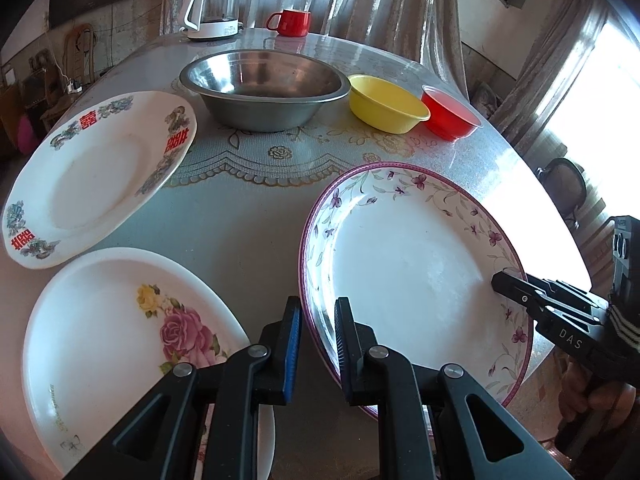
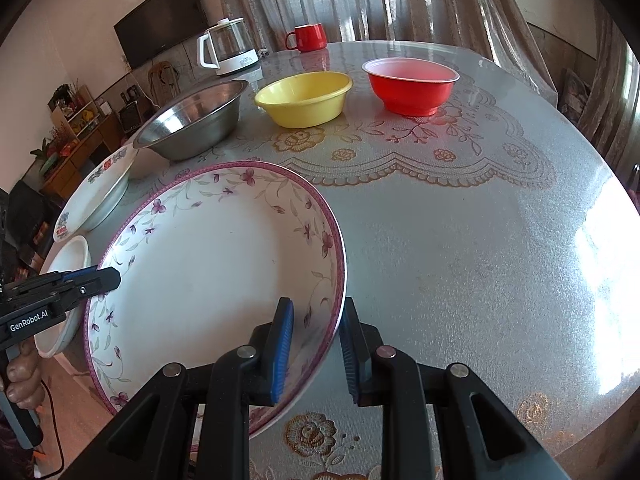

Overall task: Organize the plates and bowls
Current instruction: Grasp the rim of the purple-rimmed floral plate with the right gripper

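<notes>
Gripping purple-flowered plate (image 1: 404, 264), both hand-held grippers on opposite rims

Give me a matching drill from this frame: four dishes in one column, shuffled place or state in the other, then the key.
Things:
1. purple-rimmed plate
2. rose plate
3. steel bowl
4. red bowl

States:
A. beside the yellow bowl, at the end of the bowl row
B. rim clamped by both tongs, left tongs and right tongs
C. largest bowl, empty
D. flat on the table, ungripped

Pairs: 1-B, 2-D, 3-C, 4-A
</notes>
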`<state>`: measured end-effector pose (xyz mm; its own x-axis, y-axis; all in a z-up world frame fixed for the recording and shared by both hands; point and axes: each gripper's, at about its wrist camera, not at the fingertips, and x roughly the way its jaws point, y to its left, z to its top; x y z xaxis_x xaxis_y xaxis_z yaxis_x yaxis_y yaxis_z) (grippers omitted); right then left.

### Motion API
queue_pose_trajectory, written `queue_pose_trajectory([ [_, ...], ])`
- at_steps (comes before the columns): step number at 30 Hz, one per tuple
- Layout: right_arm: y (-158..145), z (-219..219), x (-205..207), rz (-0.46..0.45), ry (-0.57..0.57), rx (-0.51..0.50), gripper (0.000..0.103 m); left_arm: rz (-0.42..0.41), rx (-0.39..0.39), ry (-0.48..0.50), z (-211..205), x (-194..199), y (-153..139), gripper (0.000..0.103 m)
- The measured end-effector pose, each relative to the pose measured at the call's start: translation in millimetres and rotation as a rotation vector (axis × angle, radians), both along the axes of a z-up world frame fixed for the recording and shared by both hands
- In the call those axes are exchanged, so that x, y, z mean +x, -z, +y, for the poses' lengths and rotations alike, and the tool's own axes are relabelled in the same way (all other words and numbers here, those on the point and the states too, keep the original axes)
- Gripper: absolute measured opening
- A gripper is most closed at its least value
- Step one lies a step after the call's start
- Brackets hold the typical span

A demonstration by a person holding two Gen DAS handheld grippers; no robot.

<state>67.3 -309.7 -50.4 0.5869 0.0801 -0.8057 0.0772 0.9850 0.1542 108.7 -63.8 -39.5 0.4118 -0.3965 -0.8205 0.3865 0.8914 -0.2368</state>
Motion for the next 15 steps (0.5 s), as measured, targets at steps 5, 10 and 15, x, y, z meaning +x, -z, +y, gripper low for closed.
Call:
queue_pose_trajectory([
  [5,0,0,-3,0.003,0.001,-0.004,0.022,-0.030,0.026,-0.007,-4,-9,0,0.015],
  [10,0,2,-3,0.006,0.006,-0.013,0.022,-0.032,0.025,-0.017,-5,-12,1,0.015],
  [15,0,1,-4,0.007,0.007,-0.011,0.022,-0.038,0.028,-0.036,-6,-14,1,0.015],
])
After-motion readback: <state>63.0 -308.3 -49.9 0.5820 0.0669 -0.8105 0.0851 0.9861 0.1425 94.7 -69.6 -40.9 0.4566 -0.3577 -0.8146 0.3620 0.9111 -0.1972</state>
